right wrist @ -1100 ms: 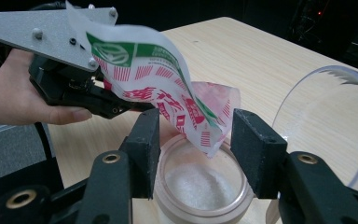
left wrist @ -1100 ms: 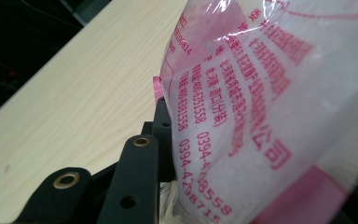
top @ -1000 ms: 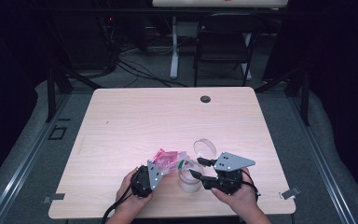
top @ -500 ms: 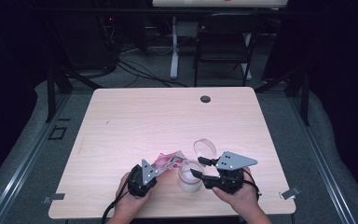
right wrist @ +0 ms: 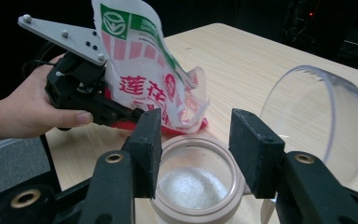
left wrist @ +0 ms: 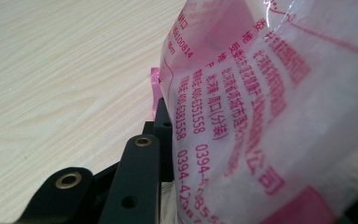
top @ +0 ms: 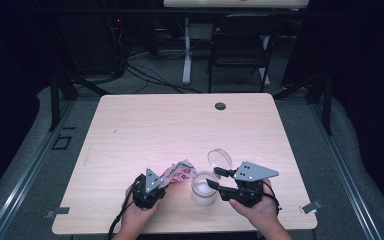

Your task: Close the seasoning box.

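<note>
— Wooden table point(top: 145, 125), near edge: where's my jar point(top: 204, 188)?
— Clamped in my right gripper point(top: 213, 180). Left gripper point(top: 156, 184) grips the bag point(top: 180, 172), tilted, at the jar's ten o'clock.

bag point(right wrist: 154, 79): white plastic, pink-red lettering and stripes, green logo and green edge band near the top
jar point(right wrist: 196, 186): clear, pale beige rim, white grains inside
lid point(right wrist: 317, 116): clear, see-through
left gripper point(top: 147, 187): black, grey plate on top
right gripper point(right wrist: 196, 151): black jaws, brass-coloured rivets
table point(top: 145, 125): light wood grain, one dark round plug far right
</note>
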Motion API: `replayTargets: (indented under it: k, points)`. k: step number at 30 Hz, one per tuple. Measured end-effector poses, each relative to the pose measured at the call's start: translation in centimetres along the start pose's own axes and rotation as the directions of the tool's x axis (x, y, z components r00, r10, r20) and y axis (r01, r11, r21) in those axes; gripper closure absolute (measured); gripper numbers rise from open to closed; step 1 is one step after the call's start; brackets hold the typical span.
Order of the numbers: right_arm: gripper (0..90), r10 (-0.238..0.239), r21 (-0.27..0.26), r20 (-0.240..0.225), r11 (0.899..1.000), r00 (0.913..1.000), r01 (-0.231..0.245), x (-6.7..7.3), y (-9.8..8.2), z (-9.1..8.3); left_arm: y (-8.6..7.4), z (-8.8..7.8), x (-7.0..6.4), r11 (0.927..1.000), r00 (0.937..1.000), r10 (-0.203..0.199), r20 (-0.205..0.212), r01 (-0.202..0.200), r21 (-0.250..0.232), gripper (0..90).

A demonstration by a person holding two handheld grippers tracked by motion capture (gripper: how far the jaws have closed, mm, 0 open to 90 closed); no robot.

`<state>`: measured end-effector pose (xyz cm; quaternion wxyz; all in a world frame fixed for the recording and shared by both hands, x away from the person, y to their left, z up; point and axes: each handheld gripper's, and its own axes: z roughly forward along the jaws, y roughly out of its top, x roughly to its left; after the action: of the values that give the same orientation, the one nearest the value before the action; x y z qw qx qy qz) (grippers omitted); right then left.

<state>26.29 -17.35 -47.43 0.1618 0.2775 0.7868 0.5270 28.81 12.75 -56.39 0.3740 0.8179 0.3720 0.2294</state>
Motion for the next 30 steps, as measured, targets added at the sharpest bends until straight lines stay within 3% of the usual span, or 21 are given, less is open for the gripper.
replayTargets:
  k: [7, 18, 30]
  points:
    - [53.7, 0.014, 0.002, 0.012, 1.0, 0.9998, -0.014, -0.2, -0.1, 0.0, -0.2, 0.1, 0.8, 0.9972, 0.997, -0.07, 0.034, 0.071, -0.023, 74.1]
    - [53.7, 0.035, -0.034, 0.056, 0.999, 0.9978, -0.033, -0.6, -0.3, -0.4, -0.1, -1.0, 1.2, 0.9943, 0.9948, -0.099, 0.027, 0.1, -0.039, 74.4]
    - [51.4, 0.035, -0.026, 0.063, 0.999, 0.9974, -0.034, -0.6, -0.3, -0.3, 0.0, -3.6, 3.9, 0.9886, 0.9891, -0.135, -0.059, 0.131, -0.074, 74.3]
